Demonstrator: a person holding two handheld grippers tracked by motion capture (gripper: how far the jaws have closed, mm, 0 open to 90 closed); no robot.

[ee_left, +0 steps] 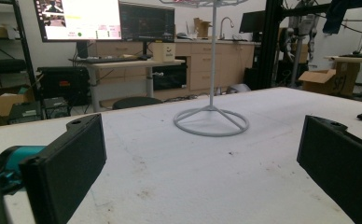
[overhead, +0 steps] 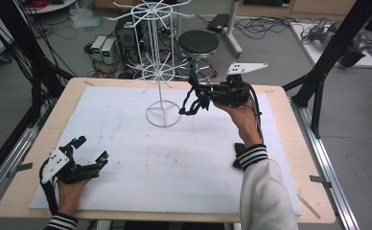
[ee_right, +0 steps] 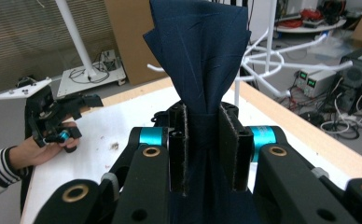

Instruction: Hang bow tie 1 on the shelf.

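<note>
From the high view, the right gripper (overhead: 201,98) is held up over the far middle of the table (overhead: 40,143), just beside the white wire rack (overhead: 159,57). A dark cloth (overhead: 190,106) hangs from it. I judge it is lifted here to be hung on one of the rack's arms. The left gripper (overhead: 90,151) rests low near the table's near left corner, out of the way.

In the left gripper view, its jaws stand spread wide with nothing between them, facing the rack's ring base (ee_left: 211,121).

In the right gripper view, the jaws are pressed on the bunched navy cloth (ee_right: 202,56), which fans out above them.
</note>
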